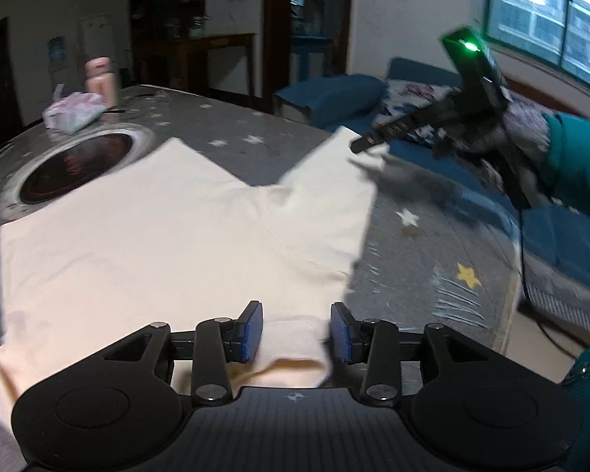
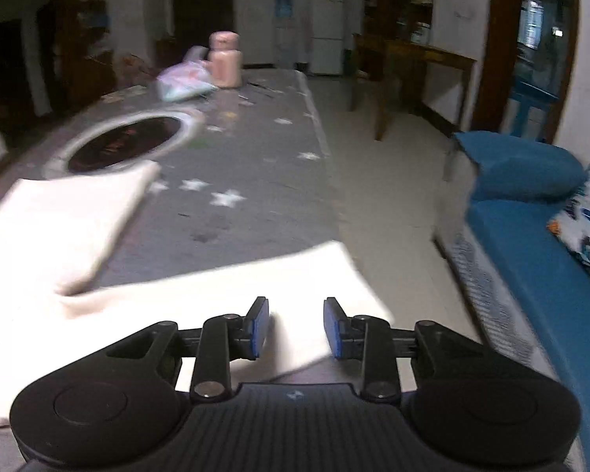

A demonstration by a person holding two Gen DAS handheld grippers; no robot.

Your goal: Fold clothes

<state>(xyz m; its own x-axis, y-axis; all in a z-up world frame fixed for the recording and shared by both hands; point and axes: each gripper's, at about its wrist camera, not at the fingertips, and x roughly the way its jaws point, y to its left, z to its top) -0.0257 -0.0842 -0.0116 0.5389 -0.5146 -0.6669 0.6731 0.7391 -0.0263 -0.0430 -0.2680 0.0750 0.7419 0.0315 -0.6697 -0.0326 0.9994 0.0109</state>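
A cream garment (image 1: 169, 232) lies spread on the surface (image 1: 255, 149), which is covered by a grey cloth printed with stars; two flaps of the garment reach toward the far side with a V-shaped gap of grey cloth between them. In the left wrist view the left gripper (image 1: 296, 332) sits at the garment's near edge with its blue-padded fingers (image 1: 251, 332) parted; a fold of cream fabric lies between them, but the pads do not press on it, so the fabric is released. To the far right, the right gripper (image 1: 367, 142) hangs over the tip of the garment's right flap, carried by a hand (image 1: 527, 137) in a patterned glove with a teal sleeve, a green light glowing on top of the device. In the right wrist view, the right gripper (image 2: 296, 326) also shows its fingers (image 2: 260, 326) apart, with the cream flap lying under and between them, not clamped. Beyond the garment, toward the far left, a round dark plate with a pale rim (image 1: 76, 169) is set in the surface, and farther still stand a pink bottle (image 1: 100, 78) and a crumpled plastic bag (image 1: 72, 112) just beside it. A blue sofa (image 2: 531, 236) with a patterned cushion stands to the right of the surface.
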